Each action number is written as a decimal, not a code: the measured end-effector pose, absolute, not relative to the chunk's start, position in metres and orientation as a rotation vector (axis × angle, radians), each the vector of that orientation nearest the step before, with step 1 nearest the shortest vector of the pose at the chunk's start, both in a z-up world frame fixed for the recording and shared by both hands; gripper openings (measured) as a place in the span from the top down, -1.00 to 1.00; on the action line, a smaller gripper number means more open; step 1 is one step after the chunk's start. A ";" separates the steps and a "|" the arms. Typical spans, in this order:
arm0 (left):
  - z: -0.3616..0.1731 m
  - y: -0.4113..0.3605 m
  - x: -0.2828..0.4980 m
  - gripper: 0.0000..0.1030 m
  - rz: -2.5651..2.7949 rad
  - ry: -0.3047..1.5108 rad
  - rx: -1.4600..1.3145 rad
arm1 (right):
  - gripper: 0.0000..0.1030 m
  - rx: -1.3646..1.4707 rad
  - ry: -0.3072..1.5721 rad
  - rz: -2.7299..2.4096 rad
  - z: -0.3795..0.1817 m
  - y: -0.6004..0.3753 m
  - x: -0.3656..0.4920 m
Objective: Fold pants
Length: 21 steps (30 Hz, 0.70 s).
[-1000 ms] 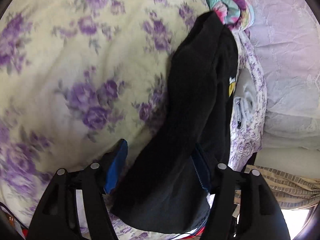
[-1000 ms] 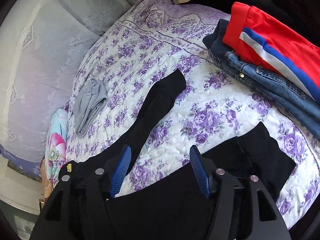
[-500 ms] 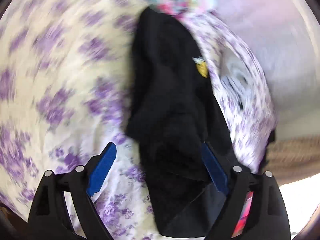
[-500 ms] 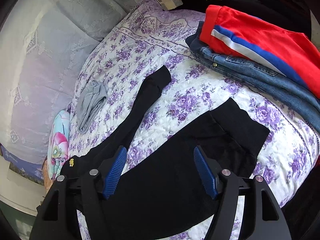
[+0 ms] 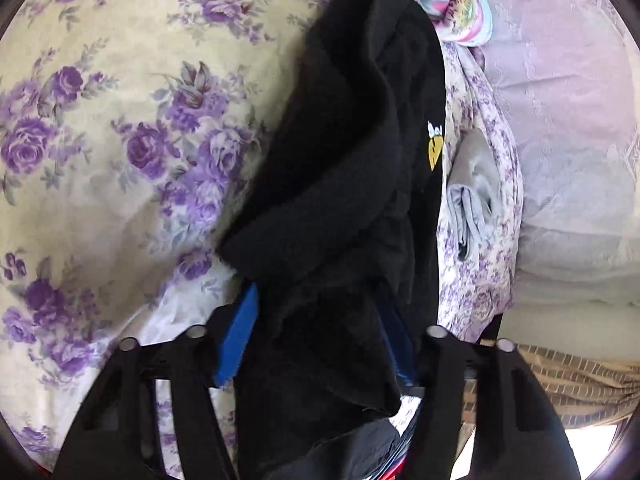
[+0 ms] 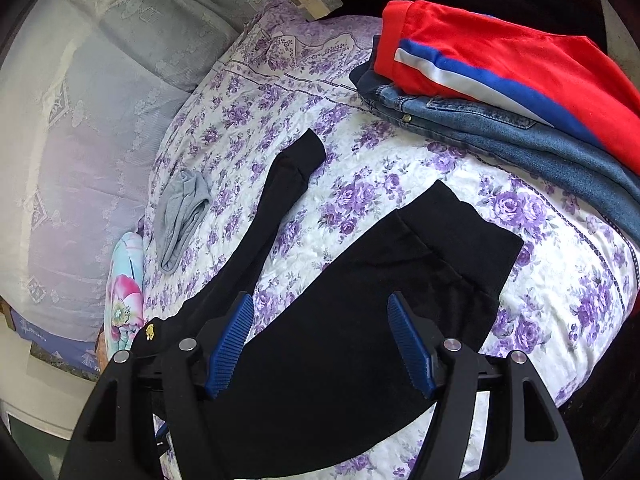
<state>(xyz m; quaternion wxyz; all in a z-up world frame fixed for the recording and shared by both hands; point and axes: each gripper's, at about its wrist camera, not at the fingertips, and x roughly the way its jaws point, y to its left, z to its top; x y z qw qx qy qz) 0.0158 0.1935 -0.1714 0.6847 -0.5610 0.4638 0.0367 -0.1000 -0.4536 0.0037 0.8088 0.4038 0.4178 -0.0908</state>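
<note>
— Purple-flowered bedding point(image 6: 360, 200) covers everything; count what lies on it for me.

— One pair of black pants point(image 6: 340, 320), two legs spread apart, each ending in a ribbed cuff. One grey garment point(image 6: 180, 212), crumpled beside the far leg. One stack at the upper right: red shorts point(image 6: 520, 64) with a white and blue stripe on top of blue jeans point(image 6: 500, 132). A bright floral cloth point(image 6: 126, 292) sits at the bed's edge.

— Anything in the way?

— The stack lies close to the nearer cuff, not touching. The grey piece is apart from the far leg.

— And the pants themselves?

— Plain black, soft, with a small yellow emblem point(image 5: 435, 146) near the waist (bunched and folded over there in the left view).

— The tongs?

— The left gripper point(image 5: 316, 344) is closing, a thick fold of the waist between its blue pads. The right gripper point(image 6: 320, 344) stands wide over the nearer leg, its pads clear of the cloth.
</note>
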 end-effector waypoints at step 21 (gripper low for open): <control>-0.166 0.240 -0.027 0.18 0.186 0.998 -1.260 | -0.35 0.866 0.945 -0.166 -0.007 -0.444 -0.097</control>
